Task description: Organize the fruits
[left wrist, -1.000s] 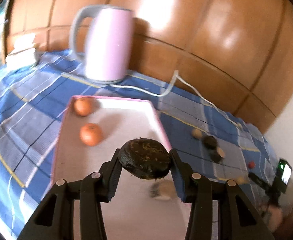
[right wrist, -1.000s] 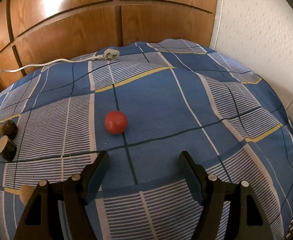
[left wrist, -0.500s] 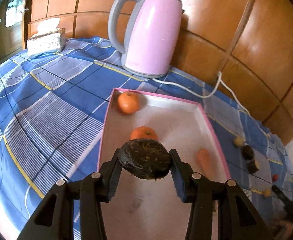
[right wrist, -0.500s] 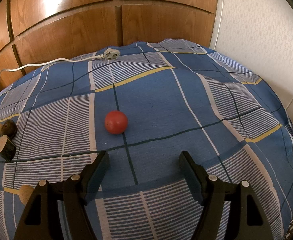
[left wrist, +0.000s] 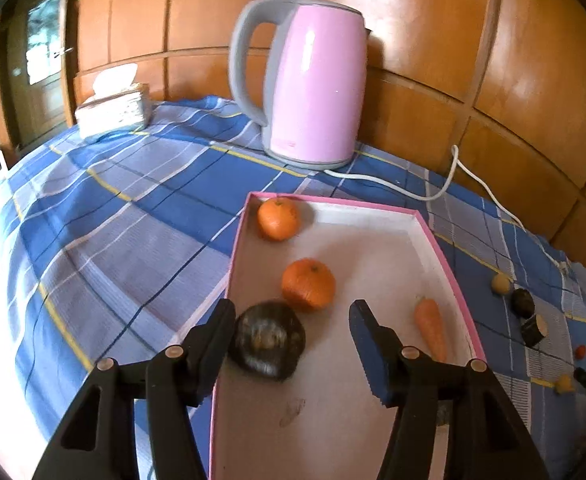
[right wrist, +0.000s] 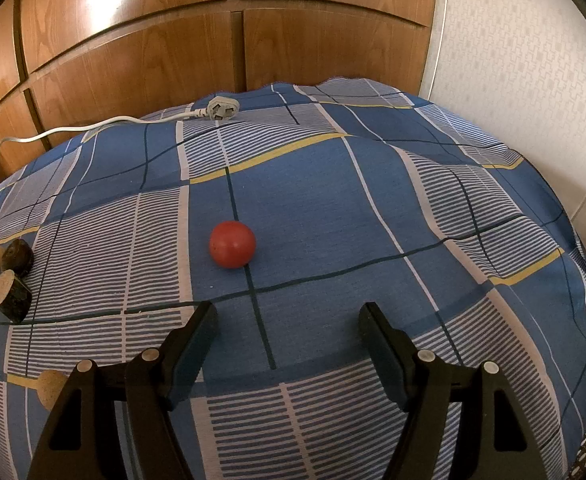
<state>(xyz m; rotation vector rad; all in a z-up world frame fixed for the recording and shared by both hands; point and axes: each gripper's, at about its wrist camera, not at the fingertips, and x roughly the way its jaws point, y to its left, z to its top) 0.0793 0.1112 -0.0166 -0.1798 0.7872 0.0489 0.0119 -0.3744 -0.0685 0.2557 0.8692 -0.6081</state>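
Since a sec ago the left gripper (left wrist: 291,334) has swung over the pink-rimmed tray (left wrist: 433,236) and let go of the dark round fruit (left wrist: 267,338): its jaws are opening, the fruit now lies on the tray floor against the left finger, w/ a clear gap to the right finger, so nothing is gripped. Biggest thing in the left view is the pink kettle (left wrist: 313,84) by the wood panel wall, its white cord (left wrist: 445,184) trailing across the counter; the counter itself wears a blue plaid cloth (left wrist: 113,216), a bit rumpled. In the tray, besides the dark fruit: two oranges (left wrist: 308,283), one touching the dark fruit, one in the far corner, plus a carrot (left wrist: 431,328) near the right rim. Right gripper (right wrist: 289,316) hovers w/ jaws wide and empty, the red fruit (right wrist: 232,243) ahead of it on the cloth, apart from the fingers. Small dark and tan pieces (right wrist: 11,296) sit off to the left. Risks, imo: the dark fruit may roll or get dragged as the left finger pulls off, since it leans on it, and could bump the orange; the red one is round and smooth, likely to roll off a sloppy pinch on soft wrinkled cloth; the cord could snag a reaching arm.
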